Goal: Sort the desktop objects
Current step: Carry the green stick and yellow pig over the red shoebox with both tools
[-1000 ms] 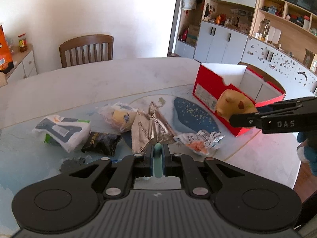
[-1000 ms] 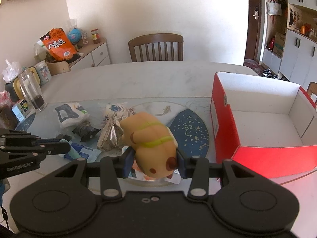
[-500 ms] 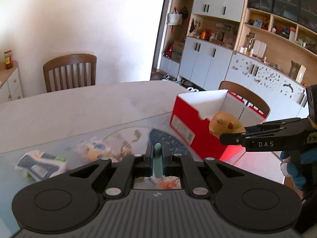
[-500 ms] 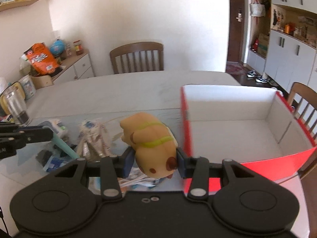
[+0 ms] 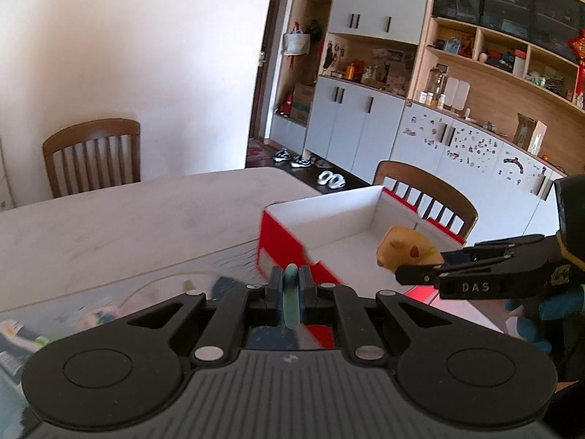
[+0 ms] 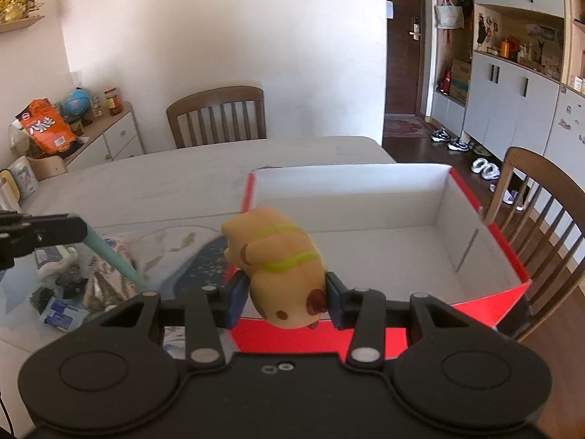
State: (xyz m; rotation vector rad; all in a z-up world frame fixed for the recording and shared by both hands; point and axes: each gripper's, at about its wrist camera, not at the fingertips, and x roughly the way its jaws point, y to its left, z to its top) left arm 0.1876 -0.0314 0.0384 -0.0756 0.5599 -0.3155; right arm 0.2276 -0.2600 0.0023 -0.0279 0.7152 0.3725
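My right gripper (image 6: 285,294) is shut on a yellow toy animal (image 6: 281,256) with green stripes, held above the near left corner of the red box (image 6: 475,219), whose white inside holds nothing. The left wrist view shows that gripper (image 5: 420,274) at the right with the toy (image 5: 402,248) over the box (image 5: 329,216). My left gripper (image 5: 291,281) is shut on a slim teal stick (image 5: 291,300), just left of the box's near corner. The right wrist view has it (image 6: 55,234) at the left edge, the teal stick (image 6: 109,256) slanting down from it.
Several snack packets (image 6: 73,281) lie on the glass-topped table (image 6: 164,183), left of a dark blue round mat (image 6: 197,267). One wooden chair (image 6: 219,117) stands at the far side, another (image 6: 541,201) right behind the box. A sideboard (image 6: 109,139) with clutter is far left.
Both grippers have moved right and a little up, away from the packets. The toy has gone from over the mat to over the box's near corner. Both grips are unchanged.
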